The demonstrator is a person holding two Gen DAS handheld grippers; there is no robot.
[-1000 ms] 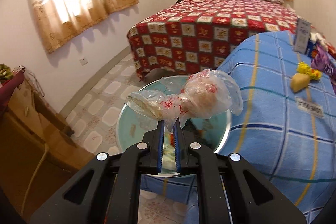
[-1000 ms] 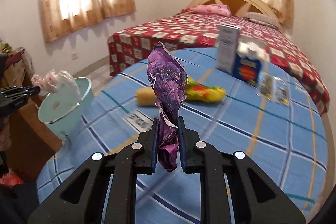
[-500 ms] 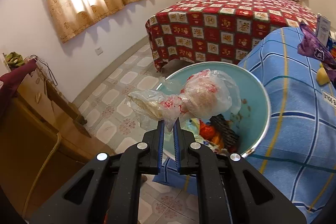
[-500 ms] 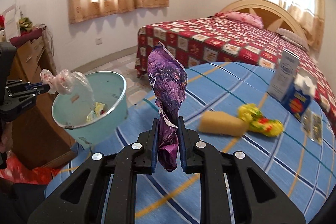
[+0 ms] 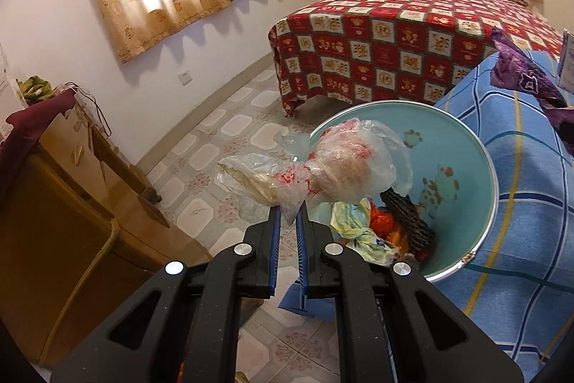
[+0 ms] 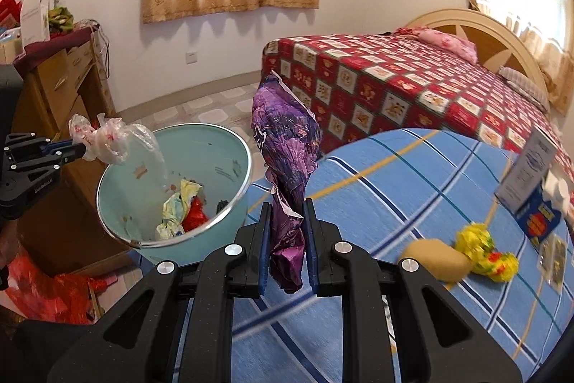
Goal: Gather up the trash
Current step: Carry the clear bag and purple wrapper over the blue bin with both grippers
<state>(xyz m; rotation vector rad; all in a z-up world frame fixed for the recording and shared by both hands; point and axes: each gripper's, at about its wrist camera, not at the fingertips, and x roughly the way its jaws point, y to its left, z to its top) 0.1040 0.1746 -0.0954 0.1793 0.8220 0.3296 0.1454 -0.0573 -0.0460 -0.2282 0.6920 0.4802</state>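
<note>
1. Gripping a knotted clear plastic bag (image 5: 333, 167) printed with red, the left gripper (image 5: 287, 214) has its blue-padded jaws clenched on the bag's twisted neck.
2. In the left wrist view the bag hangs over the near rim of a pale blue trash bin (image 5: 480, 174), at about 11 o'clock of the bin's opening.
3. Inside the bin lie crumpled wrappers: a yellowish one (image 5: 353, 225), something orange-red and a dark ribbed piece.
4. The right gripper (image 6: 287, 221) is clamped on a crumpled purple foil wrapper (image 6: 287, 139), which stands upright between the pads and sticks out below them.
5. From the right wrist view the bin (image 6: 229, 203) sits at 10 o'clock of that gripper, beside the edge of a blue plaid bedspread (image 6: 412, 174).
6. On the bedspread at 3 o'clock lie a tan sponge-like block (image 6: 436, 259) touching a yellow crumpled wrapper (image 6: 488, 250); beyond them stand a white carton (image 6: 527, 174) and a blue box (image 6: 541, 221).
7. A bed with a red patchwork quilt (image 6: 394, 85) stands behind, well apart.
</note>
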